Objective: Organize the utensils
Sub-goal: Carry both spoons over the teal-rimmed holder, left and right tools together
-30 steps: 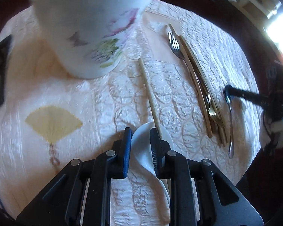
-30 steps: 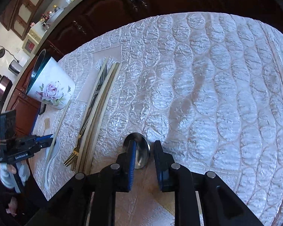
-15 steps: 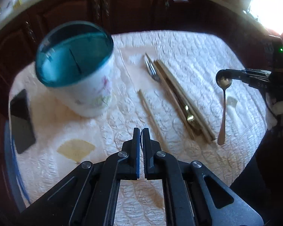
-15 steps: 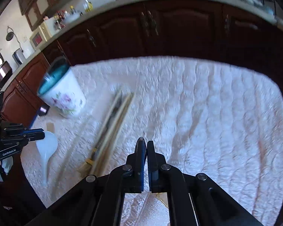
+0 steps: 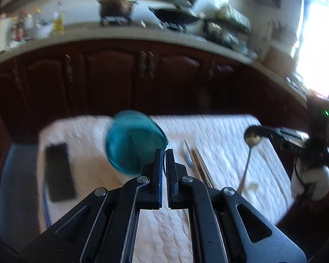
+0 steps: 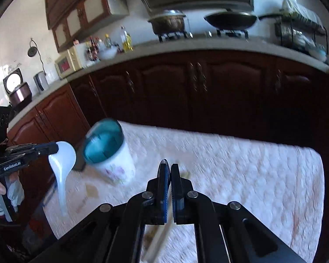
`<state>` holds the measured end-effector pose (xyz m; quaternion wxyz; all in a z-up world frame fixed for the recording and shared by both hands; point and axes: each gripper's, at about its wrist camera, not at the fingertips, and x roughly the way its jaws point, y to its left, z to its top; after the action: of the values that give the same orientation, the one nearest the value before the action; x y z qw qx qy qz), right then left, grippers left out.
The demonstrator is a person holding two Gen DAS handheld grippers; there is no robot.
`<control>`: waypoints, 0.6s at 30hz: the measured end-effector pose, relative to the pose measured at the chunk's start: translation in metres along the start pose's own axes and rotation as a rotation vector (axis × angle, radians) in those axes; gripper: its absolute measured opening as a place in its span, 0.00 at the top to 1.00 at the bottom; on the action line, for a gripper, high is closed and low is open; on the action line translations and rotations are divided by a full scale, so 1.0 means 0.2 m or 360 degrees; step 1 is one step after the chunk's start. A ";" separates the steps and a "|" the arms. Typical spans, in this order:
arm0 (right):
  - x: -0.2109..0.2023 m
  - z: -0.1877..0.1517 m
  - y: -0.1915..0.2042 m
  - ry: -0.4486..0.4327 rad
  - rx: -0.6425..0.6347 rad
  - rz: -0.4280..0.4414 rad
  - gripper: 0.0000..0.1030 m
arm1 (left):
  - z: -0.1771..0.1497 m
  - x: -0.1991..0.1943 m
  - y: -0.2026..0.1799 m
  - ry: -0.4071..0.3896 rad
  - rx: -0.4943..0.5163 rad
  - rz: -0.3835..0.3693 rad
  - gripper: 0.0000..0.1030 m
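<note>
My left gripper is shut on a white ceramic spoon, gripped at its bowl, handle hanging down; in the right wrist view this gripper is at the far left, above the table's edge. My right gripper is shut on a metal spoon, also by the bowl with the handle dangling; the left wrist view shows this gripper on the right. Between them on the table stands a white floral holder with a teal inside. A fork and chopsticks lie beside it.
A white quilted cloth covers the table. A black phone lies at its left end. Dark wooden cabinets run close behind the table, and the counter above them carries a pot and a wok.
Both grippers closed on their spoons and rose off the table, carrying the spoons up. The views tilted up from the cloth towards the cabinets and counter.
</note>
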<state>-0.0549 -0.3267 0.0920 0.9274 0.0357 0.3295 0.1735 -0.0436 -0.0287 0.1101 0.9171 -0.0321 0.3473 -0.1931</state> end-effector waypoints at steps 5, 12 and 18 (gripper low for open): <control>0.04 0.20 0.15 -0.0132 -0.0033 -0.0034 0.98 | 0.17 -0.02 0.16 -0.0215 -0.0112 0.0183 0.99; 0.22 0.43 0.36 -0.0275 -0.0122 -0.0197 0.98 | 0.22 0.10 0.22 -0.0455 -0.0091 0.0416 0.98; 0.46 0.50 0.53 -0.0308 -0.0337 -0.0355 0.98 | 0.16 0.26 0.23 -0.0542 0.0005 0.0536 0.98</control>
<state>0.0425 -0.1905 0.1347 0.9669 -0.0824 0.2204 0.0991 0.0283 -0.0078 0.0930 0.9817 -0.0045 0.1879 -0.0298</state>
